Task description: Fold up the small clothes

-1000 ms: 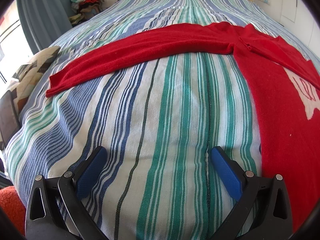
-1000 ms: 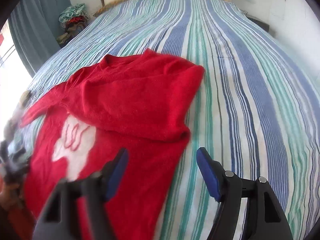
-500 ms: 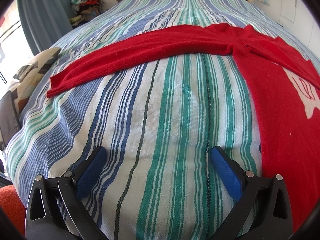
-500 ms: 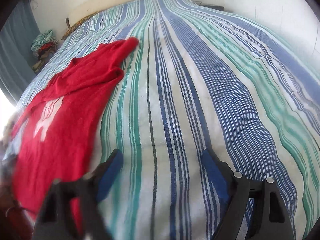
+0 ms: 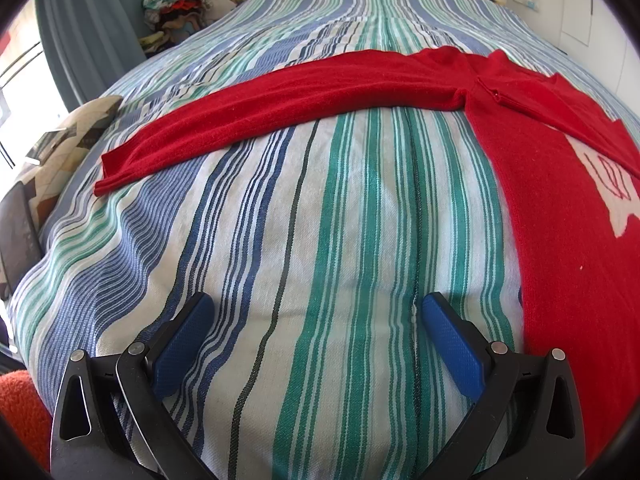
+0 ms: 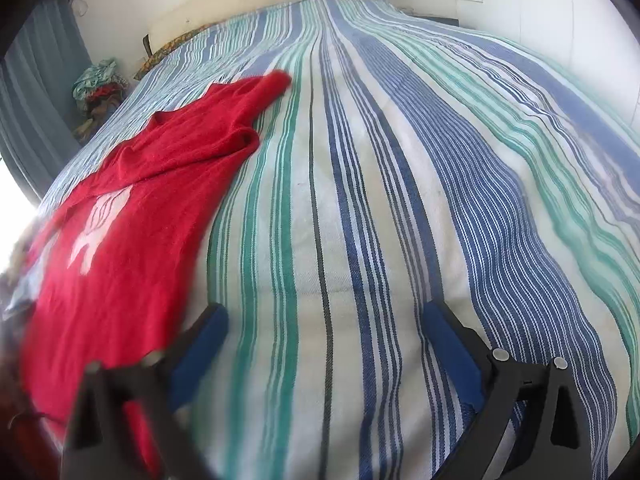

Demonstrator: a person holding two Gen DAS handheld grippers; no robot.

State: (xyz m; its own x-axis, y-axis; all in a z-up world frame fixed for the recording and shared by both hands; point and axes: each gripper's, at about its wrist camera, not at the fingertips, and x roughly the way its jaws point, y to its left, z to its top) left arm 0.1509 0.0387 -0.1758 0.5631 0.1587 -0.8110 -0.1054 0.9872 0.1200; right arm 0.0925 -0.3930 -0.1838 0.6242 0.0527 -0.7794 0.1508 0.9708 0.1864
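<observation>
A red sweater (image 5: pixel 560 208) with a white motif lies flat on the striped bedspread (image 5: pixel 320 220). Its left sleeve (image 5: pixel 280 100) stretches out to the left across the bed. In the right wrist view the sweater (image 6: pixel 132 220) lies at the left, its right sleeve (image 6: pixel 248 112) folded in over the body. My left gripper (image 5: pixel 316 312) is open and empty above bare bedspread, in front of the outstretched sleeve. My right gripper (image 6: pixel 324 320) is open and empty above bare bedspread (image 6: pixel 400 200), to the right of the sweater.
A pile of clothes (image 5: pixel 176 8) sits at the far left by a grey curtain (image 5: pixel 92 32). A patterned cushion (image 5: pixel 64 140) lies at the bed's left edge. Pillows (image 6: pixel 260 4) and a white wall stand at the head.
The right gripper has swung to the right, off the sweater and over bare bedspread. The left gripper has stayed still.
</observation>
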